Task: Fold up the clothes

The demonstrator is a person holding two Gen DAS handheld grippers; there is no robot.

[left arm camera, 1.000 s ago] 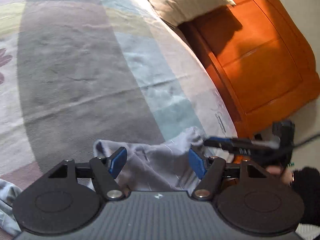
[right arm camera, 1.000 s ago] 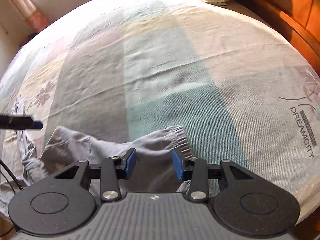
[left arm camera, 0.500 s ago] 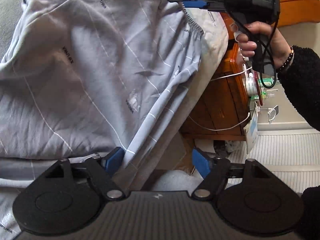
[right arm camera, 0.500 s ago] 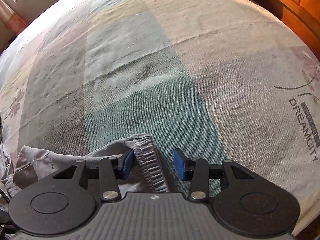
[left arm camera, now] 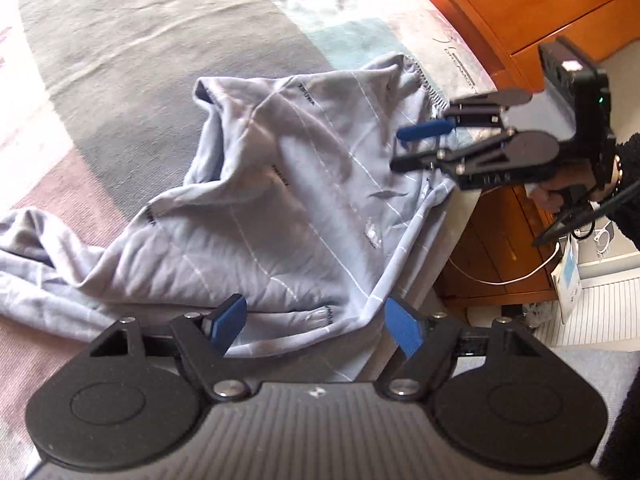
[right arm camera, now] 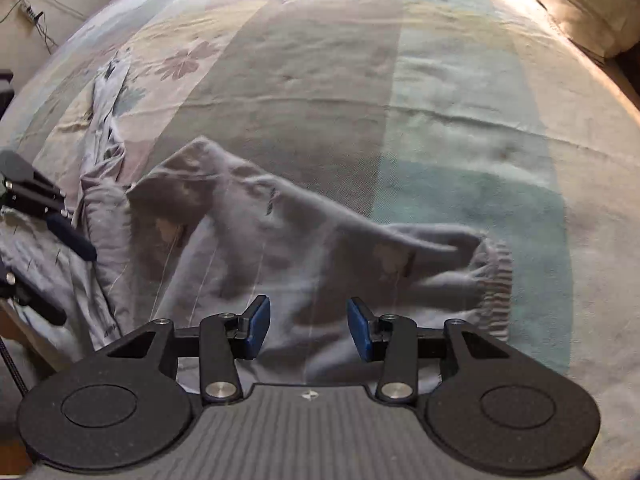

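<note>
Fingers (left arm camera: 228, 322) of both grippers stand apart, gripping nothing, over the grey trousers (left arm camera: 280, 208) lying rumpled at the bed's (left arm camera: 120, 40) near edge — clamp the elastic waistband (right arm camera: 494, 280) at three o'clock squarely, pull taut, smooth creases before folding.

Rumpled pale grey trousers (left arm camera: 288, 200) with thin white lines lie spread at the bed's edge.

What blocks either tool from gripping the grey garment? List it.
Nothing visible. The left tool is open at the grey garment, at its near edge; the right tool is open above its cloth near the elastic waistband. Only the bedsheet lies around it.
</note>
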